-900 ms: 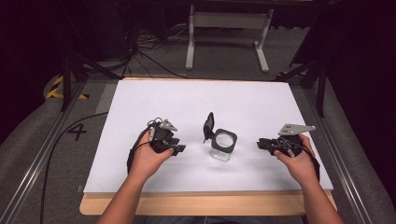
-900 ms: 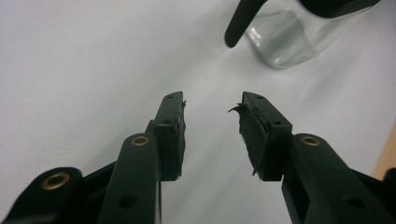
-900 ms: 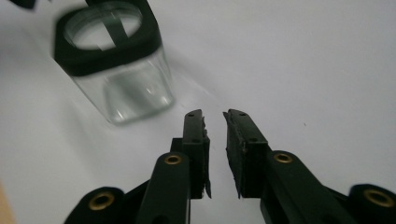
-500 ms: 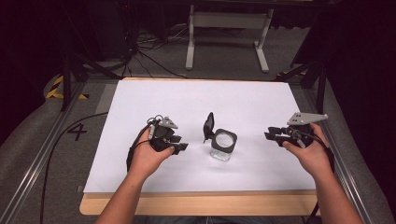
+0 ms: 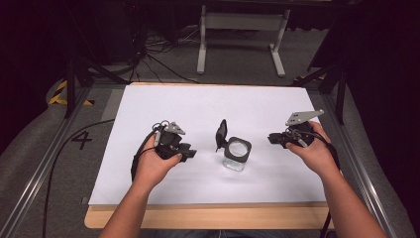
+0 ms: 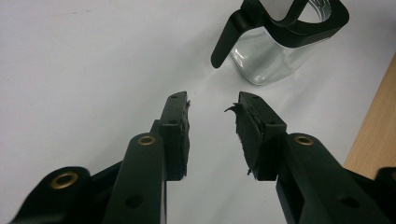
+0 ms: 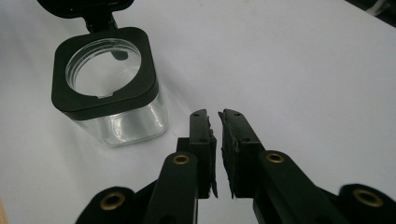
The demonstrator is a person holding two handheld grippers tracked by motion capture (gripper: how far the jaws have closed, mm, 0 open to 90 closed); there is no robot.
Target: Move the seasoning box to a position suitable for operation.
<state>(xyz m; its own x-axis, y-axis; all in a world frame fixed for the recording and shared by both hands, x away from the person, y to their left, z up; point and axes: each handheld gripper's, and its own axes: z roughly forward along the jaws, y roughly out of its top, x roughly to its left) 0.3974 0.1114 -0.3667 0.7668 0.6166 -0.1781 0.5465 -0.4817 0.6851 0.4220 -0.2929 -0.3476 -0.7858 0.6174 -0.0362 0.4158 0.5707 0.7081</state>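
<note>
A small clear glass jar [image 5: 236, 157] with a black square collar is seen standing on the white bench [image 5: 148, 109] just right of centre in the high view, and its hinged black lid [image 5: 221, 134] is flipped up on the left side, so the mouth is open. Nothing can be made out inside, looks empty. The left tongs [image 5: 190, 154] are parked to the left of the jar, jaws set wide with nothing between them; in the left gripper view the jar [image 6: 285, 46] sits up at the top right, apart from the pads. The right tongs [image 5: 272, 140] are held over at the right, well apart from the jar, and in the right gripper view [image 7: 215, 116] the jaws are nearly together, just a thin slit, gripping nothing. So it's judged to be an in-between step: jar open, both tools off it. Next move is probably closing that lid, which would call for one gripper steadying the glass body while the other tips the lid over. Only readable writing is a "4" [image 5: 81, 140] marked on the grey floor at the left of the bench; no brand is spotted on the jar.
</note>
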